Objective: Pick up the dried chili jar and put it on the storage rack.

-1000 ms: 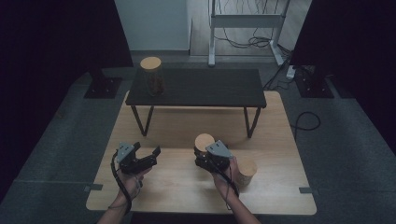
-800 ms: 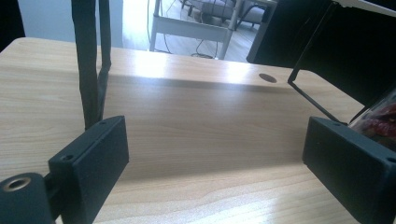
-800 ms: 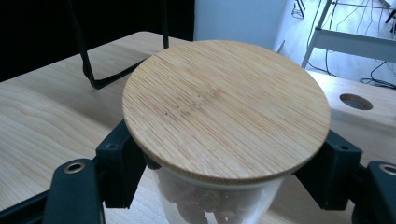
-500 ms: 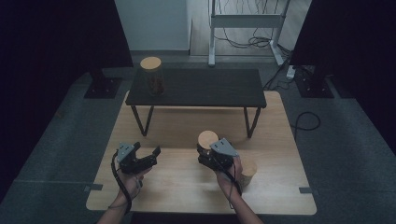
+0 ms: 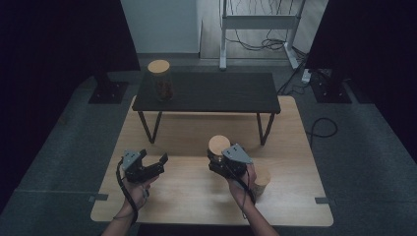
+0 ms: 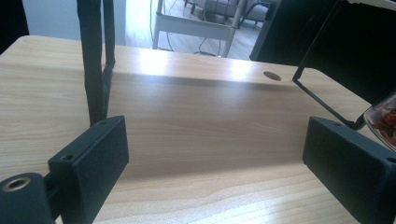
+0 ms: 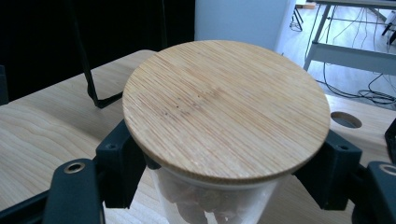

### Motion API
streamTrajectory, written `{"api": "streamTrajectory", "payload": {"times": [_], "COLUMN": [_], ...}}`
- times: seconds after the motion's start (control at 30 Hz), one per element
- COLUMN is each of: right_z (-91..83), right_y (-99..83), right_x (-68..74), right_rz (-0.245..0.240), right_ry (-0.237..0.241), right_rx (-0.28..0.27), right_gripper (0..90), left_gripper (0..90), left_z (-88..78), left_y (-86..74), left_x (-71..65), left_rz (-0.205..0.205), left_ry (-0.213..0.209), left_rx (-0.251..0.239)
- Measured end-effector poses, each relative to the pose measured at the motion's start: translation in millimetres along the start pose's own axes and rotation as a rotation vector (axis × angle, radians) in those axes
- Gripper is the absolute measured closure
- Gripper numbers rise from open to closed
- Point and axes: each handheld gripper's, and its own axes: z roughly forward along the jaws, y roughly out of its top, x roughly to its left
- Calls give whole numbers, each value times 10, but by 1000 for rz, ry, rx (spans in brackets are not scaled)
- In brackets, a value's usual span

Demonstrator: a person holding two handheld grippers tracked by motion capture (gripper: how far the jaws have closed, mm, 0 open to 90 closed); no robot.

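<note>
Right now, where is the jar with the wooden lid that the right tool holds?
In the high view, the jar sits right of centre on the light wooden table, clamped in the right tool, in front of the black bench.

My right gripper [image 5: 220, 158] sits clamped, its black jaws drawn in on both sides of what stands between my fingers [image 7: 122, 161], my right hand [image 5: 241, 183] wrapped around its body from behind. My left gripper [image 5: 151, 163] rests level, jaws spread wide with nothing between them, left hand [image 5: 136, 183] underneath.
</note>
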Motion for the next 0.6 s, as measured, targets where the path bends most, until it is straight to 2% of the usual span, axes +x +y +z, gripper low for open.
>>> {"api": "streamTrajectory", "payload": {"times": [0.27,0.6], "right_z": [-10,-31], "right_y": [35,106], "right_x": [-5,-43], "right_rz": [-6,10], "right_ry": [4,0], "right_rx": [-7,-31], "right_gripper": [256,256], "left_gripper": [67,67], "left_z": [-11,5], "left_y": [11,20], "left_x": [9,6], "left_rz": [-1,6], "left_ry": [5,0], "left_rx": [-4,12]}}
